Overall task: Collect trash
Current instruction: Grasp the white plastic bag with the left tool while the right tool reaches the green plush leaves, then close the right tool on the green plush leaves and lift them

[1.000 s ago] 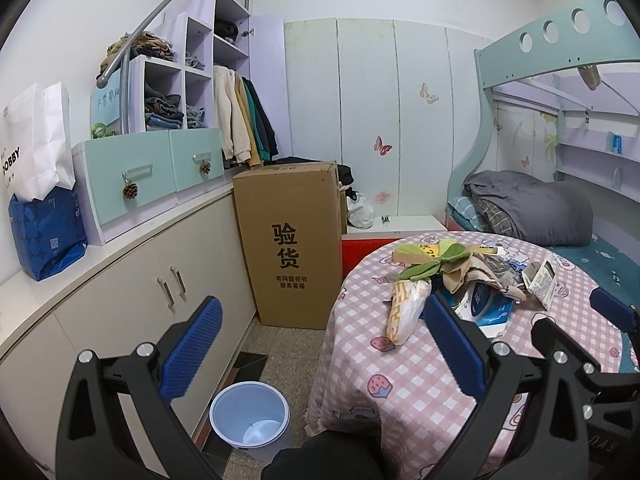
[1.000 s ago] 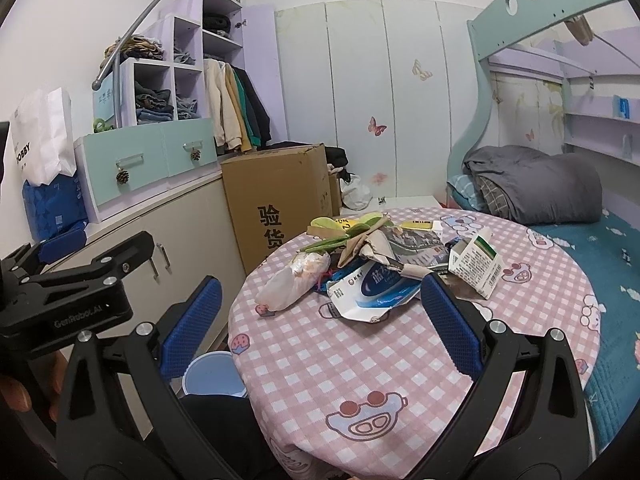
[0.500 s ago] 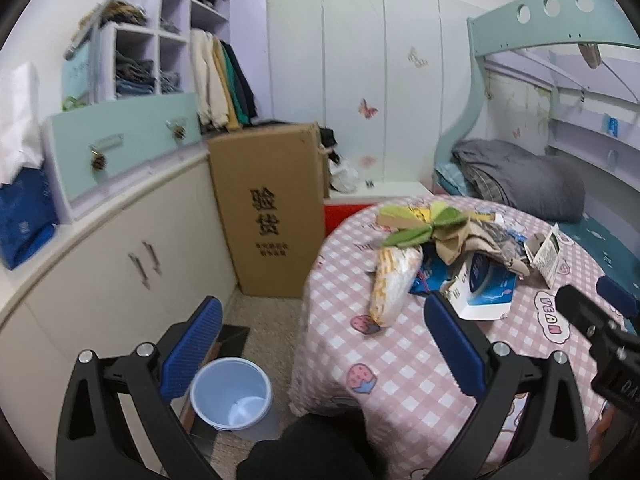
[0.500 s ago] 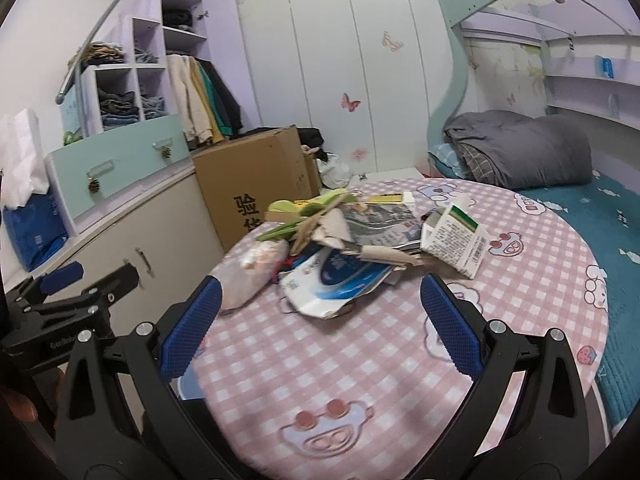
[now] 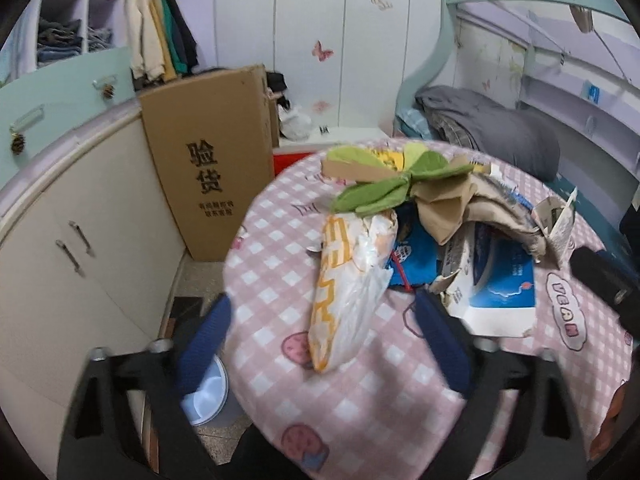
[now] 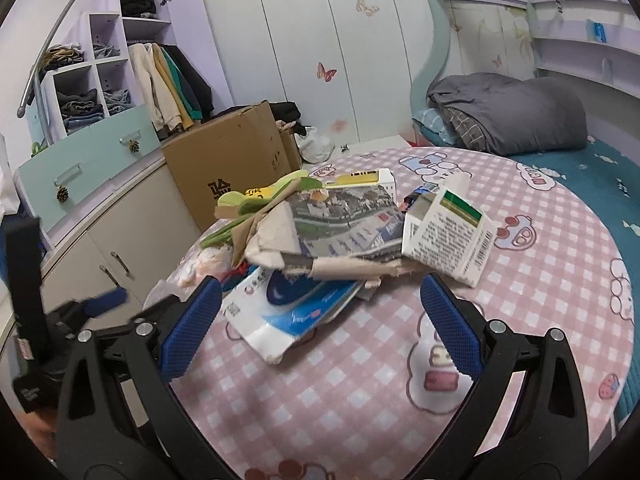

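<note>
A heap of trash lies on the round table with the pink checked cloth (image 5: 360,412). In it are a yellow-and-white plastic bag (image 5: 348,280), a green piece (image 5: 384,188), brown paper (image 5: 444,208), a blue-and-white pack (image 6: 288,312) and a white carton (image 6: 448,240). My left gripper (image 5: 322,336) hangs low over the table's near edge, its jaws closing, with the bag's near end between the fingers and untouched by the pads. My right gripper (image 6: 320,320) stands open just in front of the blue-and-white pack, holding nothing.
A pale blue bin (image 5: 204,396) stands on the floor at the left foot of the table. A tall cardboard box (image 5: 212,160) and white cabinets (image 5: 80,264) line the left side. A bed with a grey duvet (image 6: 512,116) lies behind the table.
Both grippers have come forward and down toward the table, so the heap looks larger. The left gripper's fingers stand closer together than before and now flank the plastic bag.
</note>
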The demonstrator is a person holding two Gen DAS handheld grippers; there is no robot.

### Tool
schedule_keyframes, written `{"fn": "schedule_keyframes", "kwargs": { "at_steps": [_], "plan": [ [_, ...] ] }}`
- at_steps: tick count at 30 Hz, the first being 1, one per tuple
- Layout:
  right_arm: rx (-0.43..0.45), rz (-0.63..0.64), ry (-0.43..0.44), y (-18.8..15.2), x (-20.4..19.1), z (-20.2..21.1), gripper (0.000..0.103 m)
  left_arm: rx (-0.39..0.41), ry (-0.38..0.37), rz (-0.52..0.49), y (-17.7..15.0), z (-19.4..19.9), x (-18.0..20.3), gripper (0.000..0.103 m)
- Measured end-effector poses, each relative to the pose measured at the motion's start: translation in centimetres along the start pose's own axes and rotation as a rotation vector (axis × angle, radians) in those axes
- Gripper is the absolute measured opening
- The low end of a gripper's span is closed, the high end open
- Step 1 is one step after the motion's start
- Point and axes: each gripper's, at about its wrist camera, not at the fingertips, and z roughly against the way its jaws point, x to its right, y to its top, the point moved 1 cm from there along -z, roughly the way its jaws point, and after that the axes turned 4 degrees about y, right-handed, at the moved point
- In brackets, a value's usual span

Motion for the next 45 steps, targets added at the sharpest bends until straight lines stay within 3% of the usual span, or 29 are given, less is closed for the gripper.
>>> {"fn": "schedule_keyframes", "kwargs": {
  "at_steps": [4,7,14,18,23,28,30,33,41,43,44,45],
  "plan": [
    [-0.006,0.01,0.013,2.0,0.0,-0.5,0.097,-0.073,-0.069,0.006,0.2,-1.8,-0.2,0.027],
    [-0.008,0.044,0.021,3.9,-0.6,-0.7,0.097,-0.024,-0.096,0.029,0.3,-0.6,-0.7,0.023],
    [-0.068,0.178,0.019,8.6,-3.2,-3.3,0.097,0.103,-0.103,0.106,1.3,4.2,-3.6,0.021],
    [-0.188,0.297,0.034,9.8,-5.9,-6.7,0.09,0.169,-0.009,0.151,2.4,6.0,-5.7,0.021],
    [-0.394,0.458,0.007,8.5,-9.1,-12.4,0.081,0.158,0.067,0.196,3.8,5.1,-8.4,0.021],
    [-0.542,0.572,-0.085,6.9,-10.3,-16.8,0.047,0.136,0.075,0.2,4.4,4.1,-9.6,0.021],
    [-0.577,0.605,-0.12,6.5,-10.6,-17.7,0.022,0.13,0.064,0.202,3.9,3.8,-10.2,0.021],
    [-0.587,0.632,-0.143,6.6,-10.9,-17.8,0.008,0.123,0.048,0.203,3.9,3.5,-10.7,0.021],
    [-0.564,0.653,-0.167,7.9,-11.8,-16.9,0.005,0.138,0.023,0.227,3.9,3.7,-12.3,0.021],
    [-0.62,0.65,-0.178,7.7,-11.9,-17.6,0.006,0.136,0.025,0.229,3.8,3.7,-12.6,0.021],
    [-0.631,0.645,-0.179,7.6,-12.0,-17.9,0.013,0.134,0.026,0.229,3.7,3.7,-12.6,0.021],
    [-0.642,0.645,-0.195,7.5,-12.0,-18.2,0.031,0.132,0.028,0.228,3.6,3.7,-12.7,0.021]
  ]
}}
